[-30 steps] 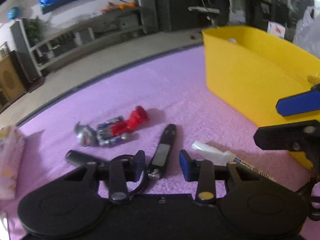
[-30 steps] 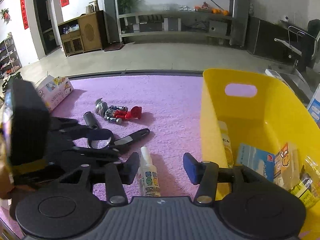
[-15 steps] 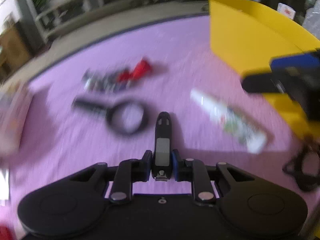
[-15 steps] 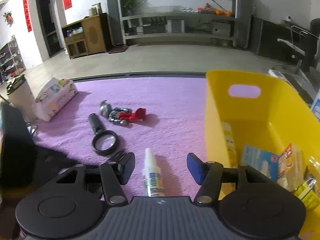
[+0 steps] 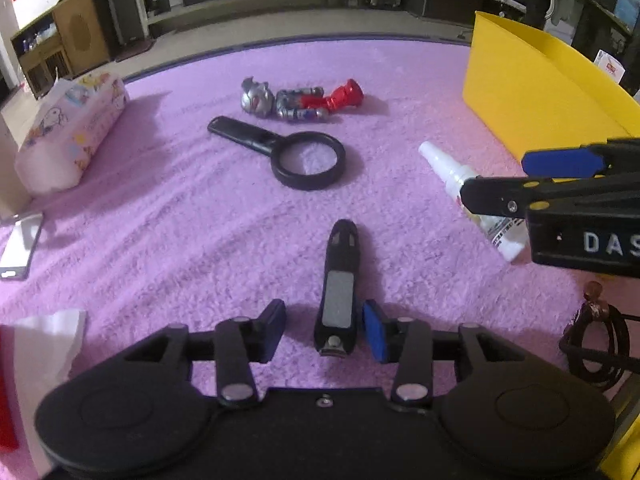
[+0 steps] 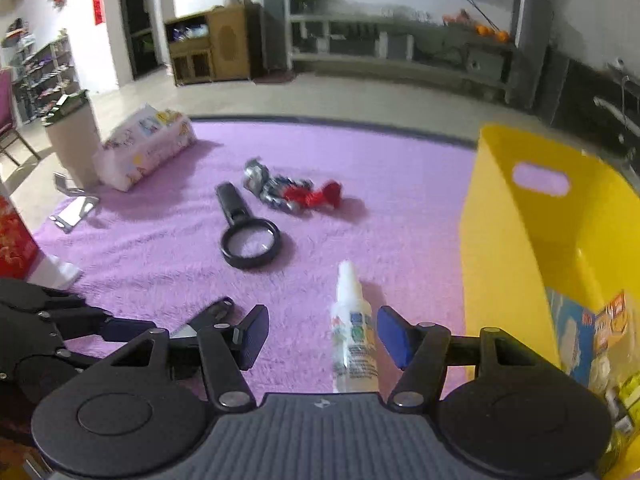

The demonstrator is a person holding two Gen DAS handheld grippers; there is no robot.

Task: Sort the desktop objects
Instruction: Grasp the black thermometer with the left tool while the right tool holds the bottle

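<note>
A black nail clipper (image 5: pixel 339 292) with a grey panel on top is lying on the purple-covered table (image 5: pixel 168 216), pointing away from me. My left tongs (image 5: pixel 325 330) are opening around its near end; the right pad is sitting just beside it, the left pad apart. A white spray bottle (image 6: pixel 352 336) with a printed label is lying between the pads of my right tongs (image 6: pixel 322 340), which are standing released and partly open, just left of the yellow bin (image 6: pixel 504 264).
</note>
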